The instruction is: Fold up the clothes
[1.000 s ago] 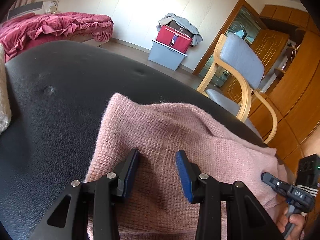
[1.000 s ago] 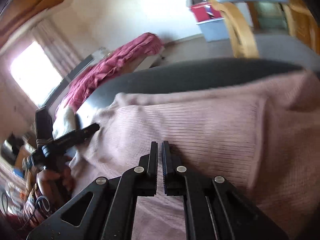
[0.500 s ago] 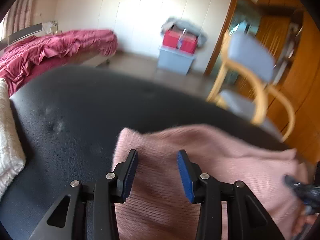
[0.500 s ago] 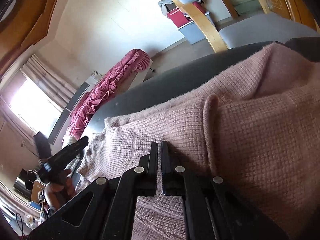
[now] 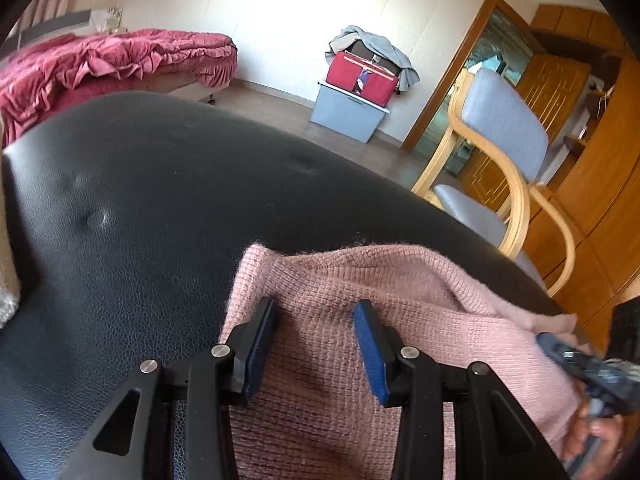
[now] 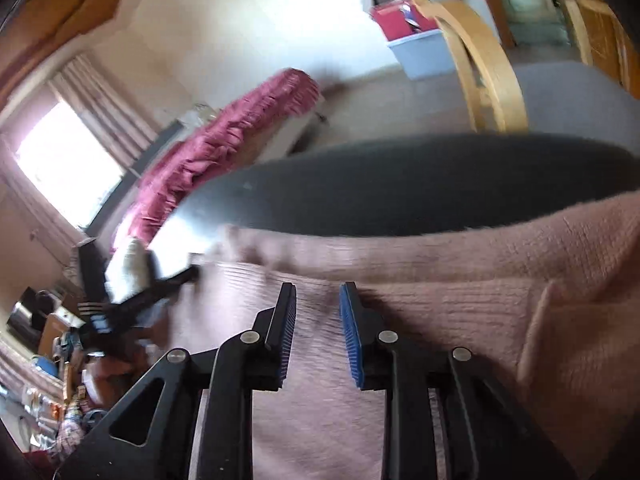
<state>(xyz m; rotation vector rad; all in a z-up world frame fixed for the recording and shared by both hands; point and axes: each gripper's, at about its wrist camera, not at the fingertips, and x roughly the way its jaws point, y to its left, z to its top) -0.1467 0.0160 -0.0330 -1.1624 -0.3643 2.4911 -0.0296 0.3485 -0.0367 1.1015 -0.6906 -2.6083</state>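
Note:
A pink knitted sweater (image 5: 400,288) lies on a black leather cushion (image 5: 140,200), its near part folded over itself. My left gripper (image 5: 314,308) hovers open just above the sweater's left edge, nothing between its blue pads. At the sweater's right end a hand holds my right gripper (image 5: 580,360). In the right wrist view the right gripper (image 6: 319,292) hangs over the sweater (image 6: 480,300) with its jaws opening and a clear gap between the pads, no cloth pinched. The left gripper (image 6: 132,304) shows blurred at the far left.
A bed with a crimson ruffled cover (image 5: 100,60) stands behind the cushion. A wooden armchair with grey padding (image 5: 500,132) is at the right, before orange wooden cabinets (image 5: 592,180). A grey box with a red bag (image 5: 348,108) sits by the wall. A cream fluffy cloth (image 5: 8,300) touches the left edge.
The right gripper's jaws were pressed together and now stand apart, and it has shifted sideways over the sweater. The left gripper stays open at the sweater's left edge.

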